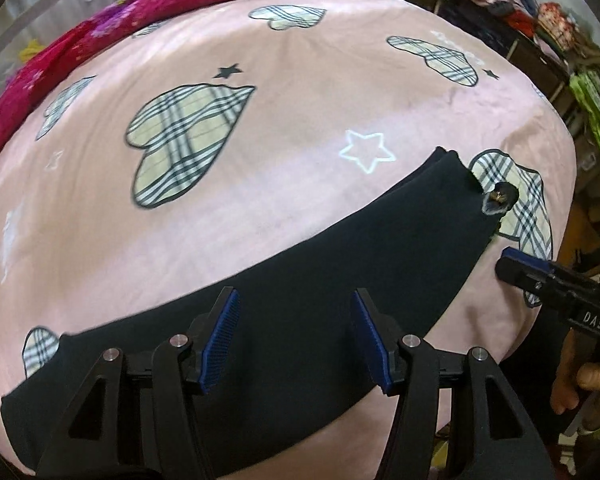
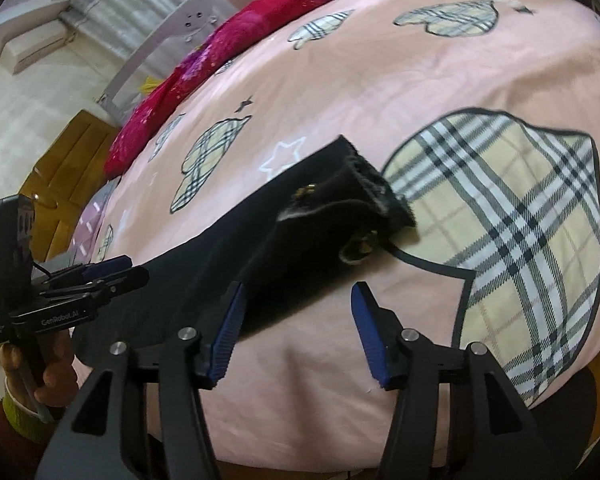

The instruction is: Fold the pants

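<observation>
- The dark navy fabric pants are seen laid out in a long folded band across the near part of the bed, on the pink bedsheet printed with plaid hearts and stars.
- The waistband end of the pants, with a small metal button, is seen lying at the edge of a large plaid heart; a flap there is turned over.
- The left tongs are held above the middle of the pants band with the jaws spread apart; only dark cloth is seen through the gap, and nothing is pinched between the blue ribbed pads.
- The right tongs are likewise released, jaws apart; the left pad is seen over the near edge of the pants, the right pad over bare pink sheet, and no cloth is gripped.
- In the left wrist view the right tongs are seen just beside the waistband end, carried by a hand.
- A red floral blanket is seen bunched along the far edge of the bed.
</observation>
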A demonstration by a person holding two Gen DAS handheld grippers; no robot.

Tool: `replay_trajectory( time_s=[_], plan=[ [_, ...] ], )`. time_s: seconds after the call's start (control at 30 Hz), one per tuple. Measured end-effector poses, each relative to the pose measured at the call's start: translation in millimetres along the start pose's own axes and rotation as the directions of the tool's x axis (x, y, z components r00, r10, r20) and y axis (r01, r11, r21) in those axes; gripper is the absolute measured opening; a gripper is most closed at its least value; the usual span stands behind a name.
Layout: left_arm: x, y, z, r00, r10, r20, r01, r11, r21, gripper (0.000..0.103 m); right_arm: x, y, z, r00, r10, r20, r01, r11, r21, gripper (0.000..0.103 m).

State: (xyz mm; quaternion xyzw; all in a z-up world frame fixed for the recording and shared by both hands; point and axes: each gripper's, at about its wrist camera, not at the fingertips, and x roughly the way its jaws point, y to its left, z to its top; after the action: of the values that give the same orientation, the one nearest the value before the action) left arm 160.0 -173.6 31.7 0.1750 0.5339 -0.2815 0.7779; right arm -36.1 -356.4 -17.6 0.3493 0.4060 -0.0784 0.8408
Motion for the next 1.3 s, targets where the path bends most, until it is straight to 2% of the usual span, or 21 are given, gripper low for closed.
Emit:
replay_trajectory(
  time_s=[0.1, 0.2, 0.53, 0.6, 0.67, 0.73, 0.77, 0.8, 0.93, 1.2, 1.3],
  plan=[
    [10, -7, 11, 1.000, -0.018, -0.021, 0.018, 1.000, 0.024, 0.059, 4, -6, 2, 1.000, 0.030, 0.000, -0.030, 0.999, 0.040, 0.059],
    [18, -14, 21, 0.999, -0.031, -0.033, 0.033, 0.999, 0.041, 0.059, 8, -9, 4, 0.999, 0.050, 0.004, -0.051, 0.997, 0.060, 0.065],
    [54, -43, 50, 0.984, -0.137, -0.115, 0.149, 0.983, 0.107, 0.060, 18, -30, 11, 0.991, 0.126, 0.049, -0.132, 0.976, 0.170, 0.065],
    [63, -47, 54, 0.981, -0.143, -0.132, 0.158, 0.981, 0.113, 0.060, 18, -32, 12, 0.991, 0.125, 0.056, -0.133, 0.977, 0.166, 0.059],
    [68, -51, 58, 0.979, -0.150, -0.139, 0.166, 0.979, 0.115, 0.060, 18, -34, 12, 0.992, 0.108, 0.059, -0.116, 0.981, 0.158, 0.040],
    [73, -54, 61, 0.977, -0.157, -0.144, 0.175, 0.977, 0.119, 0.060, 20, -38, 12, 0.993, 0.104, 0.057, -0.112, 0.980, 0.162, 0.027],
    [75, -56, 63, 0.977, -0.157, -0.146, 0.176, 0.977, 0.124, 0.060, 20, -41, 12, 0.992, 0.110, 0.062, -0.119, 0.978, 0.174, 0.016],
    [80, -60, 66, 0.977, -0.151, -0.148, 0.171, 0.976, 0.132, 0.060, 19, -46, 12, 0.991, 0.116, 0.071, -0.127, 0.974, 0.186, 0.013],
    [94, -71, 77, 0.969, -0.169, -0.178, 0.196, 0.970, 0.146, 0.060, 12, -56, 10, 0.982, 0.137, 0.128, -0.162, 0.963, 0.216, 0.011],
    [121, -93, 102, 0.941, -0.243, -0.234, 0.285, 0.944, 0.164, 0.059, 11, -61, 6, 0.978, 0.139, 0.158, -0.173, 0.959, 0.225, 0.011],
    [128, -100, 109, 0.934, -0.270, -0.234, 0.312, 0.936, 0.165, 0.047, 12, -63, 6, 0.978, 0.138, 0.155, -0.170, 0.961, 0.219, 0.011]
  ],
)
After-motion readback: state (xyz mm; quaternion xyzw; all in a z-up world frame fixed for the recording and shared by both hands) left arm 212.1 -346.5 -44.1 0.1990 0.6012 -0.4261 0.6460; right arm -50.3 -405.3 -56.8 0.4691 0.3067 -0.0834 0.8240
